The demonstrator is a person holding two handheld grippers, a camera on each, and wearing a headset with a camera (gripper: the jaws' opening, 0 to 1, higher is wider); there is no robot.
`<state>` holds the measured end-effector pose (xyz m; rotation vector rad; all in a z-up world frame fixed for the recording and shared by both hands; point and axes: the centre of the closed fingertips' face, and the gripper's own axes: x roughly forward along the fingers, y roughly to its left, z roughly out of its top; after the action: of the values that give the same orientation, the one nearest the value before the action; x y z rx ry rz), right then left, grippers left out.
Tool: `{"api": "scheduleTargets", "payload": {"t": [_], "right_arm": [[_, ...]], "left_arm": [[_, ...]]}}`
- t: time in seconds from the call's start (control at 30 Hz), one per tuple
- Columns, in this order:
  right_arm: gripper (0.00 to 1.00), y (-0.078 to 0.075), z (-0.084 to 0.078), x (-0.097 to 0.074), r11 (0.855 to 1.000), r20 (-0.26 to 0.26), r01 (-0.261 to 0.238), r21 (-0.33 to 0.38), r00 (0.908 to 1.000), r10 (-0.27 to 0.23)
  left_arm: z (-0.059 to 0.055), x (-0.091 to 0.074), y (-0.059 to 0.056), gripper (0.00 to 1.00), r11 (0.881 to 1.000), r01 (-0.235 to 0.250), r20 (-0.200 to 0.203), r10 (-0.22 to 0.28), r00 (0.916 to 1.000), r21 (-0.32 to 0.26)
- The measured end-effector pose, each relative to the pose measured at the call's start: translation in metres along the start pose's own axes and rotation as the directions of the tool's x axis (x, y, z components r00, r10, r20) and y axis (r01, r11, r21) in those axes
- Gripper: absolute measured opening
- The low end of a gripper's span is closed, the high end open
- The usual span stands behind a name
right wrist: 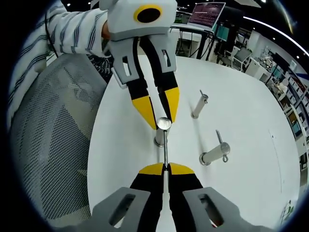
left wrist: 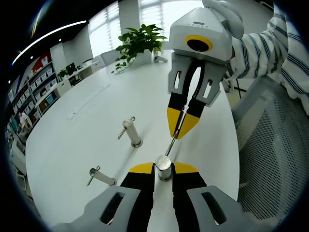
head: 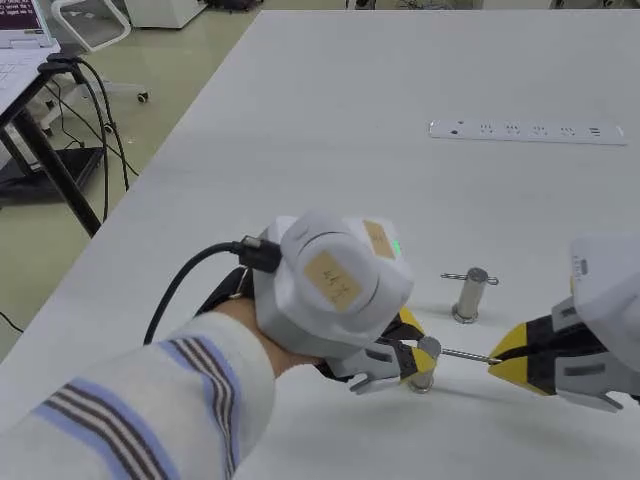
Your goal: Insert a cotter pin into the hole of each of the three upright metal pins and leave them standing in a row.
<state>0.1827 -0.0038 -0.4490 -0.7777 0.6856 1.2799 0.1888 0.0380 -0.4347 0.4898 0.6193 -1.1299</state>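
Note:
An upright metal pin (head: 424, 362) stands on the white table (head: 330, 130), and my left gripper (head: 418, 358) is shut on it from the left. My right gripper (head: 497, 358) is shut on a thin cotter pin (head: 465, 354), held level, whose tip reaches the metal pin's head. Whether the tip is inside the hole cannot be told. In the left gripper view the held pin (left wrist: 164, 166) sits between my jaws, with the cotter pin (left wrist: 171, 143) coming from the right gripper (left wrist: 181, 128). Behind stands a second metal pin (head: 470, 293) with a cotter pin through it. A third metal pin (left wrist: 102, 177), also with a cotter pin, appears tilted by the fisheye.
A white power strip (head: 527, 131) lies far back on the right. A black cable (head: 185, 280) runs from my left gripper off the table's left edge. A mesh chair (right wrist: 53, 125) stands at the near side. A desk with a laptop (head: 22, 25) is at far left.

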Motion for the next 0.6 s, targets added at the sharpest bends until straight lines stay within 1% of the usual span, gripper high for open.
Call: {"api": "scheduleTargets", "payload": {"t": [0.1,0.27,0.43,0.5,0.57,0.6], "right_arm": [[0.0,-0.0011,0.0014,0.0003,1.0,-0.001,0.001,-0.009,1.0,-0.001],[0.0,-0.0029,0.0053,0.0014,0.999,-0.006,0.004,-0.04,1.0,-0.004],[0.0,-0.0051,0.0067,0.0013,0.999,-0.008,0.009,-0.053,0.9999,-0.009],[0.0,-0.0053,0.0068,0.0014,0.998,-0.003,0.009,-0.055,1.0,-0.009],[0.0,-0.0061,0.0065,0.0014,0.999,0.012,0.009,-0.048,0.9999,-0.009],[0.0,-0.0064,0.0069,0.0013,0.999,0.027,0.008,-0.039,0.9996,-0.007]], "left_arm": [[-0.0004,0.0,0.0001,0.09,1.0,0.002,-0.001,-0.002,1.0,-0.016],[-0.0007,0.0002,-0.0001,0.09,1.0,0.001,0.001,-0.001,1.0,-0.022],[-0.0012,0.0003,-0.0002,0.09,0.999,0.002,0.001,-0.002,1.0,-0.037],[-0.0014,0.0004,-0.0001,0.09,0.999,0.001,0.002,-0.001,1.0,-0.042],[-0.0017,0.0007,0.0002,0.09,0.999,0.0,0.006,0.001,1.0,-0.052],[-0.0019,0.0007,0.0003,0.09,0.999,0.0,0.006,0.001,1.0,-0.054]]}}
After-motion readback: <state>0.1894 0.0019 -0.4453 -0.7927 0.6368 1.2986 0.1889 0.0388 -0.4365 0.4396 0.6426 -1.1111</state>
